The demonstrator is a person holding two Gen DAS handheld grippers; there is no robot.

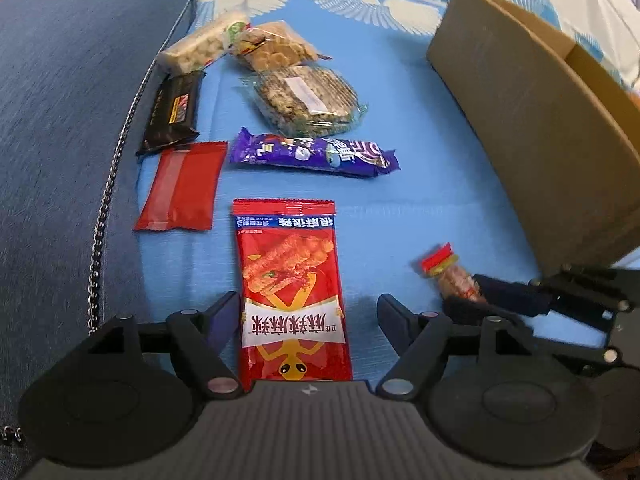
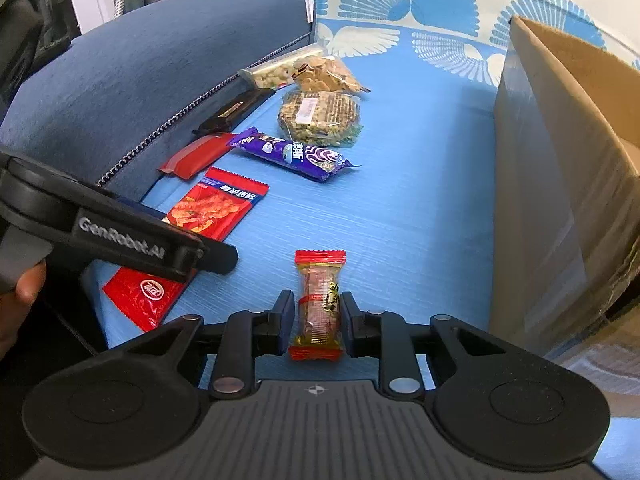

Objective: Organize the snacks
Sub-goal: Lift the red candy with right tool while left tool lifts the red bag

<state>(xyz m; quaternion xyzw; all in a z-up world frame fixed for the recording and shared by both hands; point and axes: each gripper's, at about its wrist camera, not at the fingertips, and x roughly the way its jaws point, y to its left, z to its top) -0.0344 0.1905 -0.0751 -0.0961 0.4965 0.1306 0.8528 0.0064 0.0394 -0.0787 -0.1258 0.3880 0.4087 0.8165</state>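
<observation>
Two claws work over a blue sofa seat (image 2: pixel 400 208). The right claw (image 2: pixel 316 322) sits at the near edge of the seat. Its two fingers are on each side of a small candy (image 2: pixel 320 304) with red ends. The fingers are very close to the candy, but I cannot tell if they pinch it yet. The candy lies flat on the seat.

The left claw (image 1: pixel 306 318) is spread wide. A big red snack bag (image 1: pixel 292 292) lies flat between its fingers, and they do not touch it.

Farther in, a plain red packet (image 1: pixel 182 188) lies by the left edge of the seat, next to the dark blue armrest (image 1: pixel 60 120). A purple bar (image 1: pixel 316 154) lies in the middle. Behind them are a black bar (image 1: pixel 172 110) and a clear bag of seed cakes (image 1: pixel 306 98). At the back lie a long white nut bar (image 1: pixel 196 46) and a bag of small cookies (image 1: pixel 276 46), touching each other.

A brown cardboard box (image 2: pixel 560 168) stands on the right side of the seat.
</observation>
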